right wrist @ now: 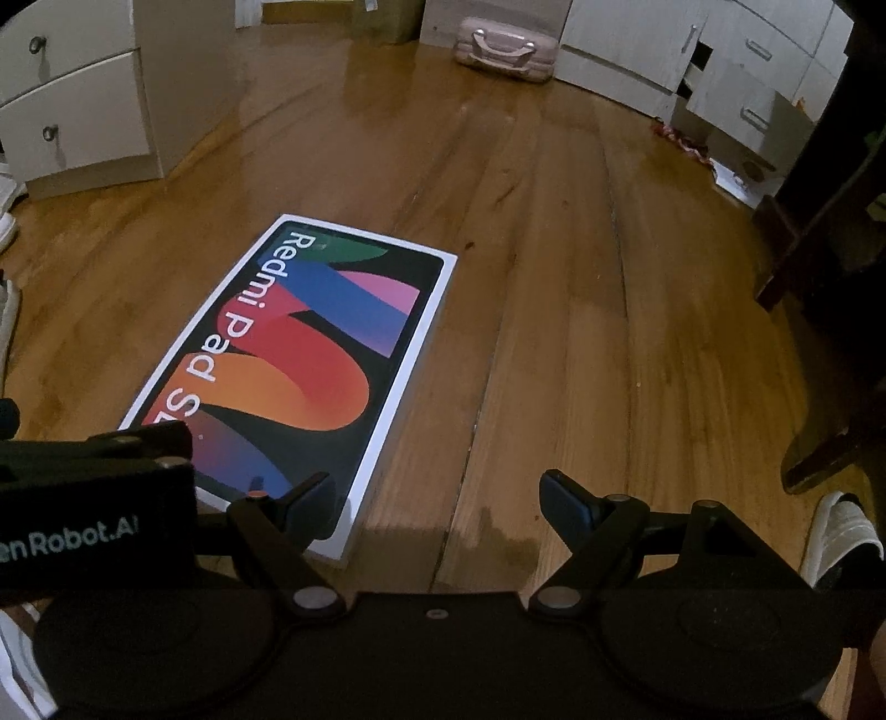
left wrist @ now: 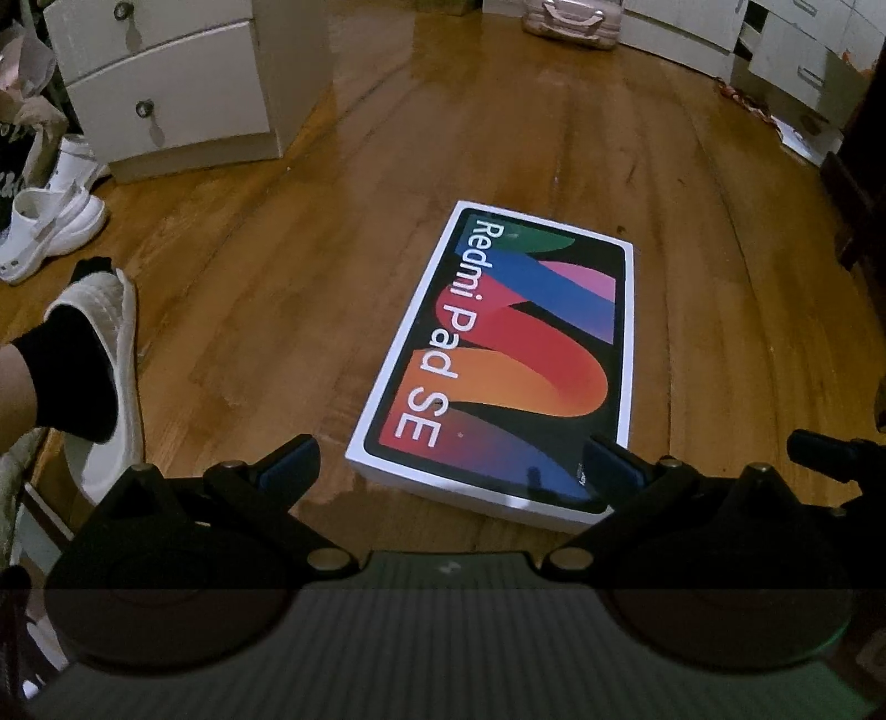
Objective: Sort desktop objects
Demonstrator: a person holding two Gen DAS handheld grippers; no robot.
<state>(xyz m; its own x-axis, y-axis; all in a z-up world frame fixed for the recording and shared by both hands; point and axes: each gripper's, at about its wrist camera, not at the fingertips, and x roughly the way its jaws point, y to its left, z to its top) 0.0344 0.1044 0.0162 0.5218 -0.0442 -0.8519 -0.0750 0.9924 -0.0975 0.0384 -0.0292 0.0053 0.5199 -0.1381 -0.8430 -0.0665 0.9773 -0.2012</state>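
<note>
A flat white box printed "Redmi Pad SE" with coloured shapes (left wrist: 509,354) lies on the wooden floor (left wrist: 277,288). My left gripper (left wrist: 451,462) is open and empty, hovering over the box's near end, fingers spread about as wide as the box. In the right wrist view the same box (right wrist: 299,354) lies to the left. My right gripper (right wrist: 437,495) is open and empty above bare floor (right wrist: 581,332), just right of the box's near corner. The left gripper's body (right wrist: 94,498) shows at that view's left edge.
White drawer cabinets (left wrist: 166,83) stand at the far left and more (right wrist: 747,72) at the far right. A pink case (right wrist: 501,47) lies at the back. White shoes (left wrist: 50,221) and my slippered foot (left wrist: 99,354) are on the left; dark furniture (right wrist: 819,221) stands on the right.
</note>
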